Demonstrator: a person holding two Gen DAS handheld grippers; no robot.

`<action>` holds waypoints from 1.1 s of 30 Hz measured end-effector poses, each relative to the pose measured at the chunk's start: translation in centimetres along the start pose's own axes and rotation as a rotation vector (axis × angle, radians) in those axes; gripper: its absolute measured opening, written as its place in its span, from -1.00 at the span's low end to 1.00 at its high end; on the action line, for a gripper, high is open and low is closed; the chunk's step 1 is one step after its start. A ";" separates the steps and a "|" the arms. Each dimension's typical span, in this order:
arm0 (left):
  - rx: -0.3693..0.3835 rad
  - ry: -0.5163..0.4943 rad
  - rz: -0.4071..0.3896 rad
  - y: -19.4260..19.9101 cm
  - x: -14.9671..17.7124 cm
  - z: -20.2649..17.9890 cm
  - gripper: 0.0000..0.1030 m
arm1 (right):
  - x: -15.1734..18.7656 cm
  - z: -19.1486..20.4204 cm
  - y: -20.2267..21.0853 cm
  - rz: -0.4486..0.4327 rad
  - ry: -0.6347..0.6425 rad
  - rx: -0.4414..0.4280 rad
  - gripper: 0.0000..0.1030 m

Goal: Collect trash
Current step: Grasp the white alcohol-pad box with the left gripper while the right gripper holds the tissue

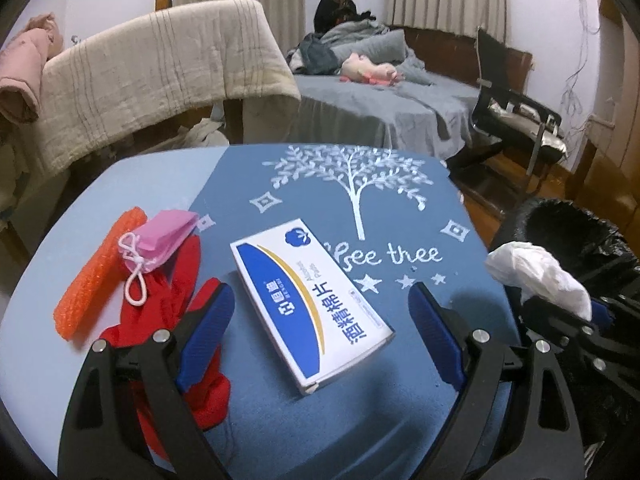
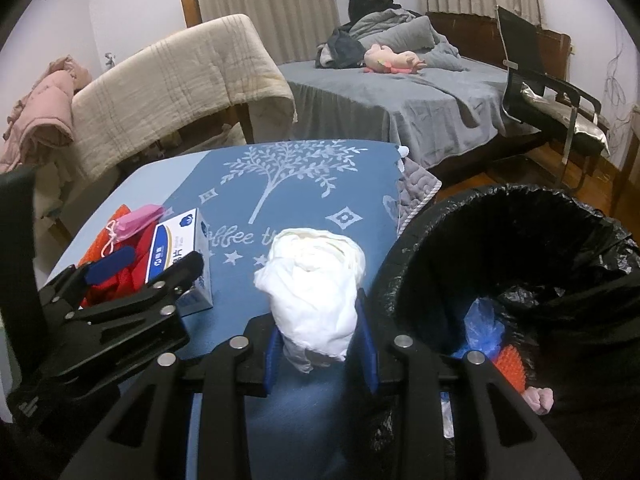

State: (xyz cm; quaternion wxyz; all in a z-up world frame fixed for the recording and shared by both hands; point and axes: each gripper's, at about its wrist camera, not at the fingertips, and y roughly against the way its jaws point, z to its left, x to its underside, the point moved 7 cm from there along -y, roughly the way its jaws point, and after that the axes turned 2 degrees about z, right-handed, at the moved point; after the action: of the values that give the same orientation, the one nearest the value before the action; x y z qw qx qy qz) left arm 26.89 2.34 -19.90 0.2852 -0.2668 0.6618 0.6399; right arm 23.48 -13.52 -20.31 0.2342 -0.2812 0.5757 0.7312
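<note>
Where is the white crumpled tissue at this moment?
The white crumpled tissue is gripped by the right gripper, above the table's right edge, just left of the black-lined trash bin.

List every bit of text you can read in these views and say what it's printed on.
"酒精棉片": large blue characters on the white and blue box.
"Alcohol Pads": small grey print on the same box, only just legible.
White brand characters on the box's blue band: too blurred to read.
"...ee tree": white lettering on the blue tablecloth under the tree design; the box hides its first letters.
Nothing else carries readable text.
</note>
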 end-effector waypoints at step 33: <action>0.045 0.000 0.096 -2.1 0.2 1.7 0.09 | 0.3 0.5 -0.2 0.000 -0.009 -0.011 -0.37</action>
State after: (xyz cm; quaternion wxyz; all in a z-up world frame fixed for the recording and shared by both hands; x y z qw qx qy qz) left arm 28.32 3.99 -21.59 0.2600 -0.2285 0.6880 0.6379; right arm 23.33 -13.04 -20.52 0.2352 -0.2791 0.5706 0.7357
